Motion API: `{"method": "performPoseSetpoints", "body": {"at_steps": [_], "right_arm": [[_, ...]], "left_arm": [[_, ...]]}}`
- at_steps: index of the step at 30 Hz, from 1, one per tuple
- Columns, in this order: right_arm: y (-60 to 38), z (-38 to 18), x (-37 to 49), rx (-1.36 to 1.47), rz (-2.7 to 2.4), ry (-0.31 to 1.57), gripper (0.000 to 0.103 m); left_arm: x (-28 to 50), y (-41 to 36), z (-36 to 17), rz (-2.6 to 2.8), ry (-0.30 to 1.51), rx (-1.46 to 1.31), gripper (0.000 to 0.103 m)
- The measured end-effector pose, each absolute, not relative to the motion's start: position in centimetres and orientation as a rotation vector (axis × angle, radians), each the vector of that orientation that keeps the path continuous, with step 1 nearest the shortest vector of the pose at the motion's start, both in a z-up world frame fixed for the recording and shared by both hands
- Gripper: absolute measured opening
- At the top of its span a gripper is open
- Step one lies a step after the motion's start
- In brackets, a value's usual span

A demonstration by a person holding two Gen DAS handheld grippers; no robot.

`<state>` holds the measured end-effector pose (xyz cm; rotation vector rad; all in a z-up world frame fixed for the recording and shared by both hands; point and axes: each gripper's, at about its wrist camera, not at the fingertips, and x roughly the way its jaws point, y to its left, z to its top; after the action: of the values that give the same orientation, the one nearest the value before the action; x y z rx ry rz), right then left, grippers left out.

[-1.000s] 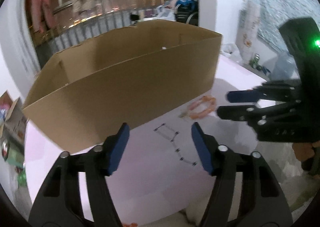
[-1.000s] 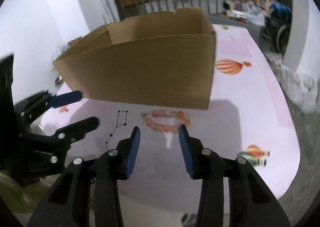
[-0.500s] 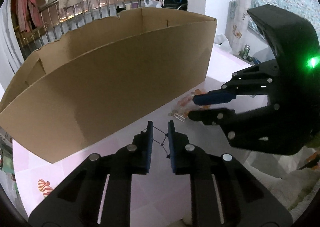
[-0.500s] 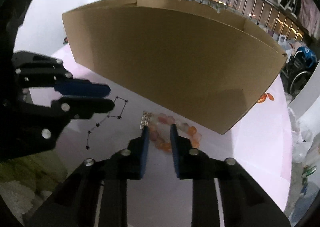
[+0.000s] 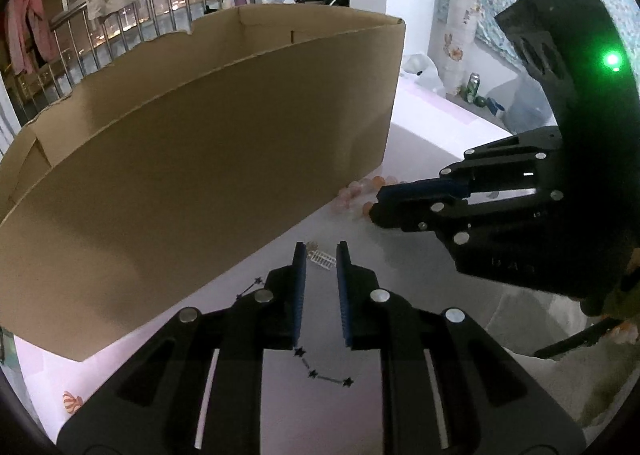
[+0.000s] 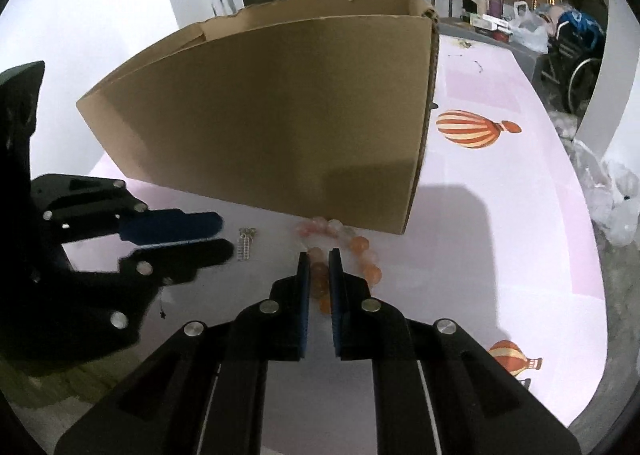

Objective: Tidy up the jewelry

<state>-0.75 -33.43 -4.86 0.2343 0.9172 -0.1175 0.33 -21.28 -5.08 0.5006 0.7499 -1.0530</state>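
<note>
The bead bracelet lies flat on the pink table, its far beads touching the foot of the near wall of the cardboard box. It is a loop of round orange and pale pink beads, probably strung on cord: I judge it light, limp between the beads, hard and slippery on each bead. My right claw has its blue pads closed together over the near arc of the loop, with beads showing in the narrow gap; I read that as clamped on the bracelet. The best hold is across one bead or the cord between two. The loop has no true heading; its longer span runs from the box corner toward me.

Just left of it lies a small silver earring, a ladder-shaped drop with its long axis running roughly away from me. It is thin, light and easily bent; take it across the flat body. My left claw straddles it, jaws narrowly apart and opening, pads not pressing it
</note>
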Motion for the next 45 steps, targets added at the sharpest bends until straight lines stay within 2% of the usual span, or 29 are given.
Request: {"method": "performPoseSetpoints", "body": {"at_steps": [12, 17, 18, 23, 37, 40, 45], "right_arm": [[-33.3, -5.1, -1.0, 0.259, -0.122, 0.894, 0.01], [-33.5, -5.1, -1.1, 0.267, -0.121, 0.884, 0.01], [-33.6, -5.1, -1.2, 0.269, -0.119, 0.882, 0.01], [-33.8, -5.1, -1.3, 0.275, -0.112, 0.879, 0.01], [-33.2, -5.1, -0.9, 0.251, -0.13, 0.888, 0.01], [-33.2, -5.1, -1.0, 0.253, -0.136, 0.885, 0.01], [-33.1, -5.2, -1.0, 0.253, -0.14, 0.885, 0.01]], "left_arm": [[1.5, -22.9, -5.7, -0.996, 0.793, 0.506, 0.016], [1.6, -22.7, -5.6, -0.98, 0.799, 0.508, 0.012], [1.7, -22.7, -5.6, -0.976, 0.793, 0.51, 0.007], [2.2, -22.5, -5.4, -0.953, 0.8, 0.512, 0.0], [2.8, -19.5, -5.2, -0.928, 0.838, 0.495, 0.0], [2.3, -20.3, -3.8, -0.991, 0.787, 0.438, 0.0], [1.0, -22.7, -4.0, -1.034, 0.71, 0.501, 0.0]]}}
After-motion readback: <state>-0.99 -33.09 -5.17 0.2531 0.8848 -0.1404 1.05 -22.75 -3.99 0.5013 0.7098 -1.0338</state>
